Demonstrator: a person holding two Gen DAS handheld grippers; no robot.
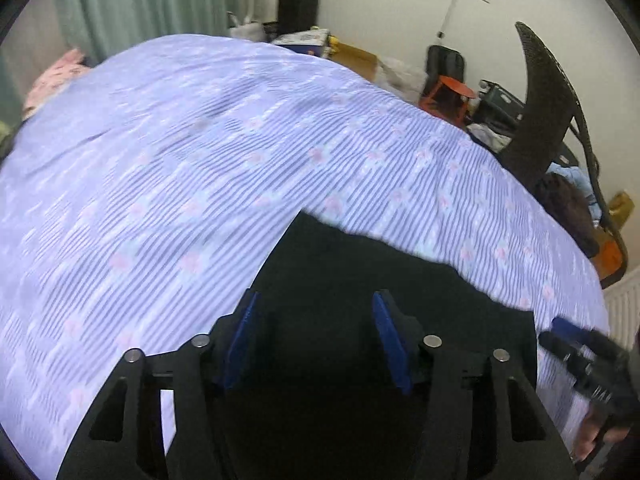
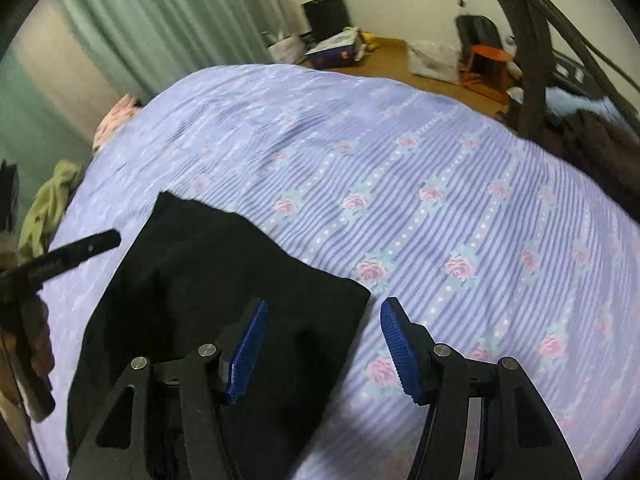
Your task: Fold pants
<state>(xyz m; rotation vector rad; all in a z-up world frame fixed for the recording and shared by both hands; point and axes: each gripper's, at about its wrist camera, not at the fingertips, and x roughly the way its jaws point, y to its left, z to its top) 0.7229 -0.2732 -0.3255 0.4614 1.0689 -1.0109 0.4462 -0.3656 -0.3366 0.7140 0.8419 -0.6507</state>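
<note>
Black pants (image 2: 208,280) lie flat as a compact dark rectangle on the bed's purple striped floral sheet (image 2: 440,200). They also show in the left wrist view (image 1: 360,280). My left gripper (image 1: 316,312) is open and empty, hovering over the pants. My right gripper (image 2: 324,320) is open and empty above the pants' right edge, one finger over the cloth, the other over the sheet. The left gripper shows at the left of the right wrist view (image 2: 80,246); the right gripper shows at the right of the left wrist view (image 1: 580,344).
A dark wicker chair (image 1: 540,120) stands at the bed's right side. An orange stool (image 1: 452,92), boxes and bags sit on the floor beyond the bed. Green curtains (image 2: 160,40) hang at the back left. Green and pink cloths (image 2: 52,200) lie by the bed's left edge.
</note>
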